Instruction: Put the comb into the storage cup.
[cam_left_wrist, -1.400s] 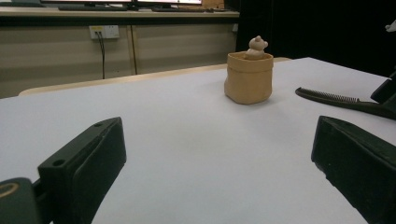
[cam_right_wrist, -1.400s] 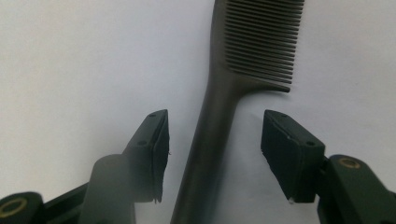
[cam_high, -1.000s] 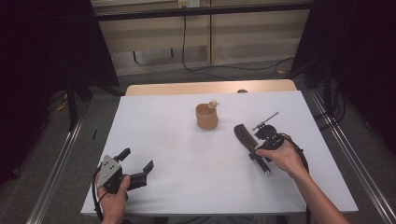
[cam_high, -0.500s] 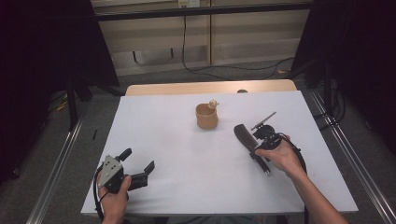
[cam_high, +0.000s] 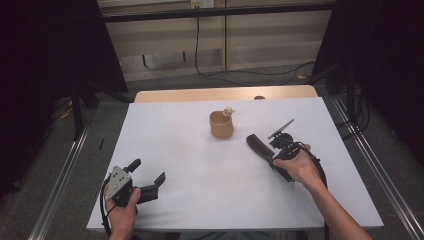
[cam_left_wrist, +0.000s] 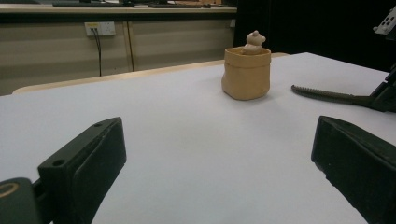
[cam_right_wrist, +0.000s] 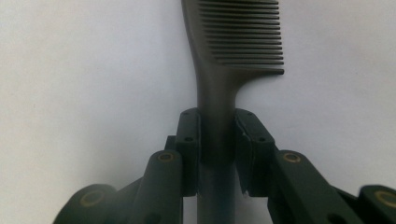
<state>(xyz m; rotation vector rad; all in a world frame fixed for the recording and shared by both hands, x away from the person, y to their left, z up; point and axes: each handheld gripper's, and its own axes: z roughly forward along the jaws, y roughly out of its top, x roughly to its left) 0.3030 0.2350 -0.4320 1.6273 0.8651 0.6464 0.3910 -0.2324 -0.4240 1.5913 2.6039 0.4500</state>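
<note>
A dark comb lies flat on the white table, right of centre, and my right gripper is shut on its handle. From above, the comb points up-left out of my right gripper. A tan pot with a small cream figure at its rim stands mid-table, behind the comb. My left gripper rests at the front left corner, open, nothing between its jaws. In the left gripper view the pot and the comb's teeth lie ahead.
The white table ends in a bare wooden strip at the far side. Metal rails run along the floor on both sides. Black curtains and a wall with a hanging cable stand behind.
My right hand and the comb have shifted very slightly toward the table's far side. The left gripper has barely moved.
</note>
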